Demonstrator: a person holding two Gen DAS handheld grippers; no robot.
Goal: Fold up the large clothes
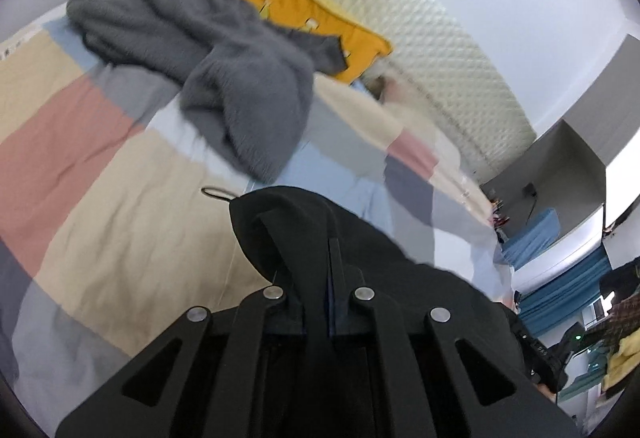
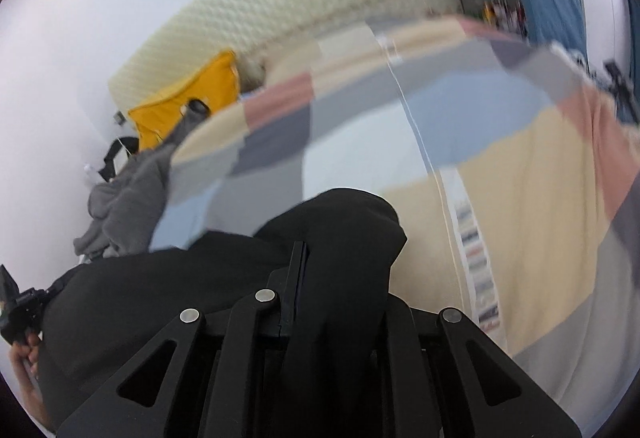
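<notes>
A: How are the 2 black grippers seen?

B: The left gripper (image 1: 320,238) is clamped on a black fabric garment (image 1: 400,258). The right gripper (image 2: 308,258) is closed on the same garment, which is draped over both.

A: What lies beyond?

B: A patchwork pastel bedspread (image 1: 100,166) is spread beneath, a crumpled grey fleece garment (image 1: 208,54) lying on it before a yellow pillow (image 1: 320,14).

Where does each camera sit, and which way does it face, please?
Left wrist: on the left gripper, facing down across the bed toward the grey sweater; its fingers pinch the black garment.
Right wrist: on the right gripper, facing across the bed; a hand shows at lower left.
Shared: bed, black garment, grey sweater, yellow pillow, headboard.
</notes>
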